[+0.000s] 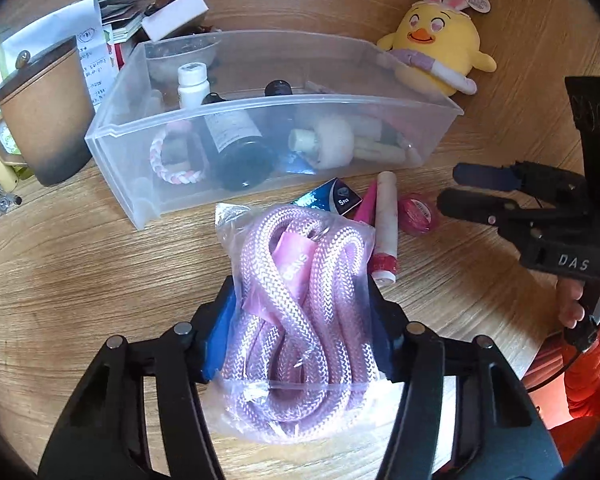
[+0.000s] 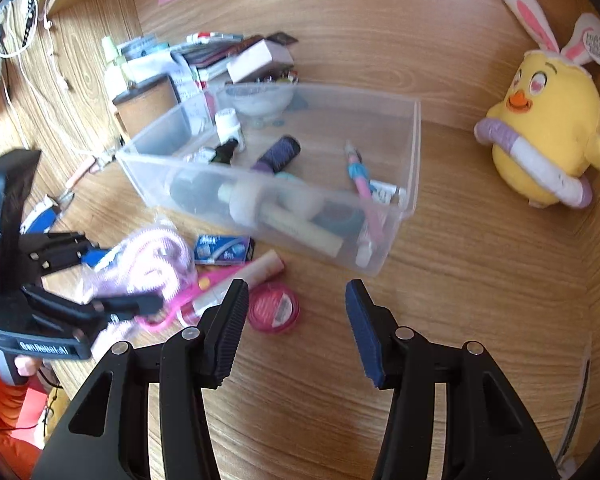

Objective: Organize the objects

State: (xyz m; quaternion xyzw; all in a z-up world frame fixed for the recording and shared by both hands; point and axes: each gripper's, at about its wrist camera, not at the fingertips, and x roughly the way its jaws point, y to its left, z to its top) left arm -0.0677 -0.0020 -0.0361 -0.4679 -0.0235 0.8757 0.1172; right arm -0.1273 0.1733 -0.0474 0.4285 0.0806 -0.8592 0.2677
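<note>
My left gripper [image 1: 300, 300] is shut on a clear bag of pink rope [image 1: 300, 300], held just above the wooden desk; the bag also shows in the right wrist view [image 2: 152, 264]. A clear plastic bin [image 1: 260, 100] stands just beyond it, holding bottles, a braided ring and tubes; it also shows in the right wrist view [image 2: 400, 216]. In front of the bin lie a blue packet [image 1: 332, 198], a white tube [image 1: 386, 224], pink scissors [image 2: 172, 308] and a pink round tin [image 2: 274, 308]. My right gripper [image 2: 296, 304] is open and empty, hovering near the tin.
A yellow plush chick [image 2: 548, 136] with bunny ears sits at the back right. A brown lidded cup [image 1: 44, 112] stands left of the bin, with papers and small boxes [image 1: 172, 16] behind. The desk's back wall [image 2: 380, 40] carries sticky notes.
</note>
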